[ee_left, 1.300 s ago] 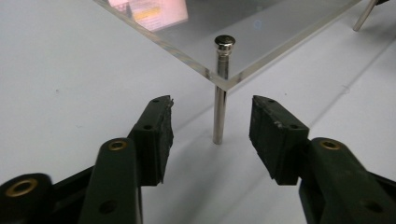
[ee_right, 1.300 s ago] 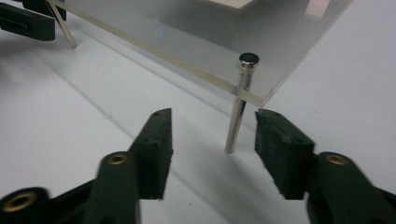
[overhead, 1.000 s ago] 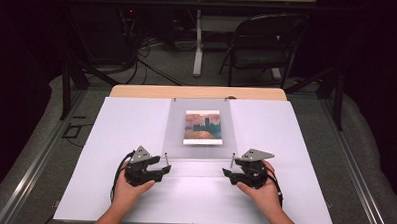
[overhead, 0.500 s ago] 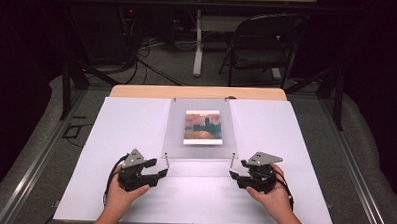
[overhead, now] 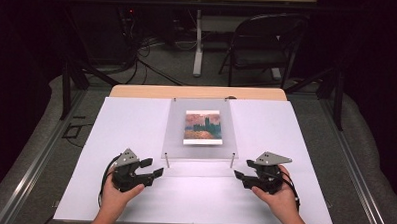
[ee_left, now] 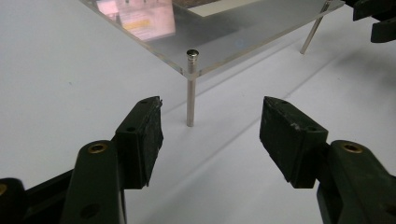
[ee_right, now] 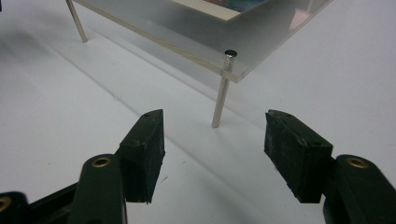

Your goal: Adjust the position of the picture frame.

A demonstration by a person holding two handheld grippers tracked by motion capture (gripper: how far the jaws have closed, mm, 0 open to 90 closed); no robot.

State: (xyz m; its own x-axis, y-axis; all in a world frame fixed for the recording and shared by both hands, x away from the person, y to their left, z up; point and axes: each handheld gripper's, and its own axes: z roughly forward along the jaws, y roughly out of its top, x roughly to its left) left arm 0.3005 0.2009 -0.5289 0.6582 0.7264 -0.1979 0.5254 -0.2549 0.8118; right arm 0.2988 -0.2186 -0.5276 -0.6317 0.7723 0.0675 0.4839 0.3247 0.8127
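I hold both claws released and empty over the white surface [overhead: 136, 125]. My left claw [overhead: 154, 168] sits at seven o'clock of the clear acrylic frame [overhead: 200, 151], facing its near-left post [ee_left: 190, 88]; my right claw [overhead: 240, 177] sits at five o'clock, facing the near-right post [ee_right: 221, 95].

One camera looks down on the white table [overhead: 136, 125] from high up. Two cameras sit low, close to the clear plate's [overhead: 175, 136] near corners.
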